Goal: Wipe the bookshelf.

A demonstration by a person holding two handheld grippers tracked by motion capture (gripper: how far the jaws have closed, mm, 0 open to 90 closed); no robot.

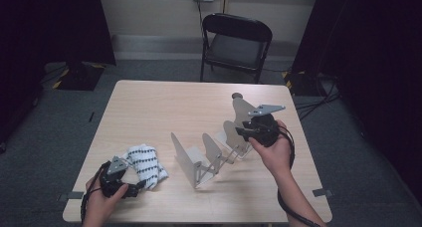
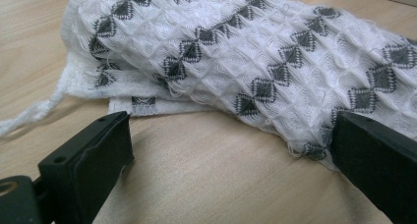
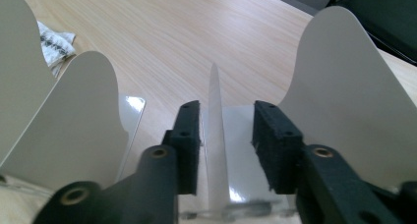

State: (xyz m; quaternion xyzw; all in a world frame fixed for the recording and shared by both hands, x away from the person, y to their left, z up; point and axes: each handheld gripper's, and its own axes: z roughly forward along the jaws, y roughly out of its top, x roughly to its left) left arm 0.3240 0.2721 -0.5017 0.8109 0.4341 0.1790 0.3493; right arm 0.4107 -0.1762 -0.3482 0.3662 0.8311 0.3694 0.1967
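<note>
My right claw [image 3: 223, 140] straddles one divider [image 3: 215, 135] of the rack [image 1: 209, 157], jaws apart, pads not pressing. My left claw [image 2: 226, 150] gapes wide at the near left, just beside the cloth [image 2: 246, 52] on the worktop [image 1: 164, 107].

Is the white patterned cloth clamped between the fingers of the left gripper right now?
No, in the left gripper view the fingers stand wide apart with bare table between them, and the cloth lies just beyond.

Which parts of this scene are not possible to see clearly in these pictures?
- High view: the right claw tips are too small, and the rack divider hides them.
- Right gripper view: the divider stands between the jaws with gaps, but its base is cut off by the bottom edge.
- Left gripper view: the towel runs past the top and right edges.
</note>
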